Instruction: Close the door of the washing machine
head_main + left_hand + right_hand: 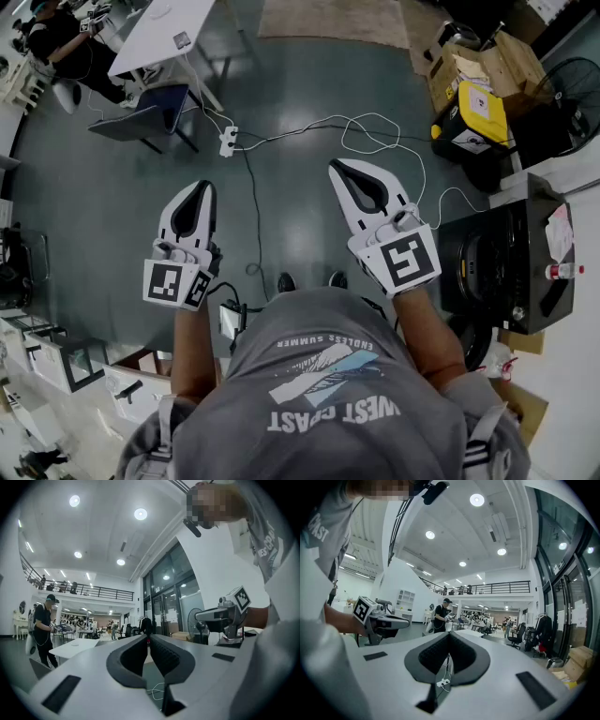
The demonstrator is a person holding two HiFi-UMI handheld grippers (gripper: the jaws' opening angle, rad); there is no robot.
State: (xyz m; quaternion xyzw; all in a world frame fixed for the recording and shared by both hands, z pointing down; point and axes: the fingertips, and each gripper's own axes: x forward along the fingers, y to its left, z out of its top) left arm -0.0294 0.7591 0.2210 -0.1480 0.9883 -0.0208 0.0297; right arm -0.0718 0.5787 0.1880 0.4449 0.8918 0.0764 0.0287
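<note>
The washing machine (502, 267) is a dark box-shaped unit at the right edge of the head view, seen from above; its top is dark and I cannot tell how its door stands. My right gripper (336, 165) is held level over the floor to the left of the machine, apart from it, jaws shut on nothing. My left gripper (200, 185) hangs further left, also shut and empty. In the left gripper view the jaws (149, 637) meet at the tips, with the right gripper (220, 616) beside them. The right gripper view shows the same for its own jaws (449, 633).
A white power strip (228, 141) and looping cables (375, 131) lie on the grey floor ahead. A yellow-black case (473, 122), cardboard boxes (487, 56) and a fan (574, 94) stand behind the machine. A white table (164, 33) and a blue chair (155, 108) are at the far left.
</note>
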